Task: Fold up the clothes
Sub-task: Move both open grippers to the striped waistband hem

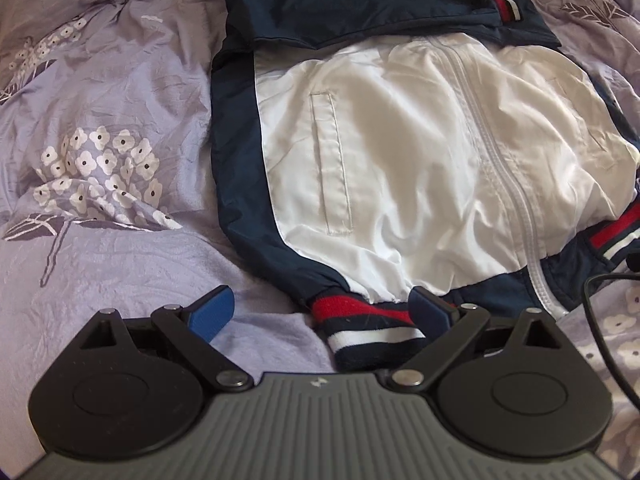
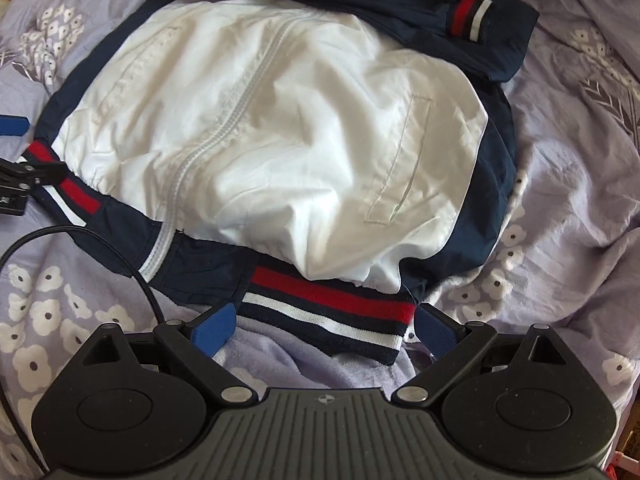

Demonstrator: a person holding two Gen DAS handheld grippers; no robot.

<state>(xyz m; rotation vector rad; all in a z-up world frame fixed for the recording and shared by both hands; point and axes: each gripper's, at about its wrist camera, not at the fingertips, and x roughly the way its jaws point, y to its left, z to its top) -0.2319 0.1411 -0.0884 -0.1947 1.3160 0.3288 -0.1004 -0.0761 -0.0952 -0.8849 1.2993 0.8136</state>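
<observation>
White and navy, the jacket (image 1: 400, 160) lies front-up on a lilac bedspread (image 1: 120, 240), its white zip (image 1: 516, 208) closed down the middle of the white panel and a slit pocket (image 1: 332, 164) stitched to either side; both navy sleeves are folded across the chest at the far end, one cuff (image 2: 468, 16) showing its red and white bands; the ribbed hem (image 2: 328, 316), striped red, navy and white, runs along the near edge of the garment, closest to both cameras; in the left wrist view the left gripper (image 1: 320, 316) stands wide, its blue fingers well apart, with one corner of the hem lying between them and the right-hand finger touching or just over the rib, though nothing is pinched; in the right wrist view the right gripper (image 2: 324, 328) is likewise spread wide, the other corner of the hem stretched flat between its two blue fingers, the fabric reaching nearly from one pad to the other without being clamped; part of the left gripper's black linkage and a blue finger show at the left edge of that view, at the far hem corner; a black cable (image 2: 120, 256) loops over the bedspread between the two tools, crossing the navy band beside the zip end; the bedspread is creased and printed with clusters of white flowers (image 1: 96, 168) and dark leaves.
</observation>
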